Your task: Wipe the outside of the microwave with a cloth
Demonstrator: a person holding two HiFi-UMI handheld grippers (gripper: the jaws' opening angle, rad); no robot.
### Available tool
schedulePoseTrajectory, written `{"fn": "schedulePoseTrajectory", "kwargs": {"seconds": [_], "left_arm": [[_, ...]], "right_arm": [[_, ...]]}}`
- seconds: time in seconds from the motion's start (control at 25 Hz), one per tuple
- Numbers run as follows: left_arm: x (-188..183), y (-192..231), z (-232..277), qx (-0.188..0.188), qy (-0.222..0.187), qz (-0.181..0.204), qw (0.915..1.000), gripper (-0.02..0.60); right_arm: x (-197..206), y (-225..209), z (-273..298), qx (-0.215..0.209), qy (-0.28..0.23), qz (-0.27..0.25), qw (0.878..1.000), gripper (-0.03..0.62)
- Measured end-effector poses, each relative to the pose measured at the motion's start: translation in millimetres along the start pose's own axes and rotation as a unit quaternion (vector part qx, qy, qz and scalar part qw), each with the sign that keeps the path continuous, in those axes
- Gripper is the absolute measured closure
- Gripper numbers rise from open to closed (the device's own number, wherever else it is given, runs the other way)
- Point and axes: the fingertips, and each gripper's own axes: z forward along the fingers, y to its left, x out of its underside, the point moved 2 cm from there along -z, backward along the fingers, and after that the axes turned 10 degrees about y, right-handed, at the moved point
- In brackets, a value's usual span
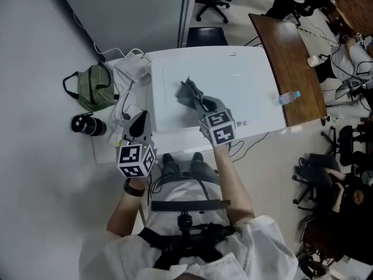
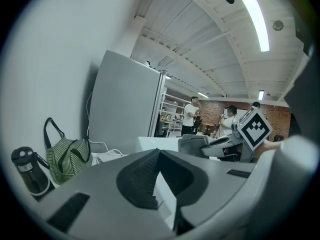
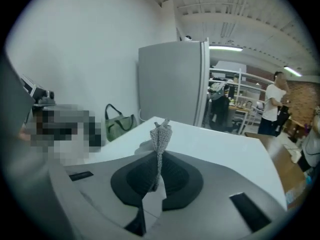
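The white microwave [image 1: 245, 80] stands in front of me, seen from above in the head view. A crumpled grey cloth [image 1: 189, 92] lies on its top, near the left front. My right gripper [image 1: 205, 105] is shut on the cloth's near end. In the right gripper view the cloth [image 3: 161, 134] rises in a twisted strip from between the jaws of that gripper [image 3: 158, 159], over the white top [image 3: 220, 144]. My left gripper [image 1: 139, 126] hangs beside the microwave's left front corner, shut and holding nothing. From the left gripper view [image 2: 159, 153] I see the cloth [image 2: 192, 144] and the right gripper's marker cube [image 2: 254, 128].
A green striped bag [image 1: 96, 86] and a black bottle [image 1: 87, 125] sit left of the microwave, with white cables [image 1: 125, 107] between. A brown table [image 1: 291, 57] with a water bottle [image 1: 288, 98] is on the right. A grey cabinet [image 3: 172, 81] stands behind. People stand far back.
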Motion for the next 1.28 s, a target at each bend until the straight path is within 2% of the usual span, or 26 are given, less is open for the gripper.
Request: {"fn": "schedulePoseTrajectory", "kwargs": {"seconds": [0.2, 0.4, 0.56, 0.64, 0.72, 0.8, 0.92, 1.0, 1.16, 1.28], "left_arm": [[-6, -36, 4, -0.005, -0.002, 0.016, 0.9999, 0.560], [-15, -55, 2, -0.031, -0.009, 0.026, 0.9991, 0.560], [-18, -56, -8, -0.050, -0.012, 0.027, 0.9983, 0.560], [-16, -53, -13, -0.059, -0.014, 0.023, 0.9979, 0.560], [-11, -51, -17, -0.065, -0.014, 0.013, 0.9977, 0.560], [-6, -49, -21, -0.069, -0.013, 0.005, 0.9976, 0.560], [1, -47, -26, -0.069, -0.013, 0.001, 0.9975, 0.560], [5, -43, -30, -0.070, -0.014, -0.002, 0.9974, 0.560], [19, -32, -42, -0.077, -0.013, -0.013, 0.9969, 0.560], [27, -23, -57, -0.087, -0.010, -0.024, 0.9959, 0.560]], "right_arm": [[61, -112, -51, 0.081, 0.008, 0.070, 0.994, 0.577], [129, -223, -116, 0.172, -0.003, 0.147, 0.974, 0.577], [168, -273, -167, 0.251, -0.016, 0.180, 0.951, 0.577], [172, -273, -175, 0.263, -0.013, 0.168, 0.950, 0.577], [170, -252, -164, 0.237, -0.001, 0.147, 0.960, 0.577], [160, -215, -143, 0.191, 0.005, 0.124, 0.974, 0.577], [133, -136, -108, 0.108, 0.003, 0.082, 0.991, 0.577], [107, -70, -88, 0.040, -0.012, 0.053, 0.998, 0.577], [66, 57, -52, -0.075, -0.033, -0.019, 0.996, 0.577], [47, 134, -43, -0.159, -0.045, -0.054, 0.985, 0.577]]}}
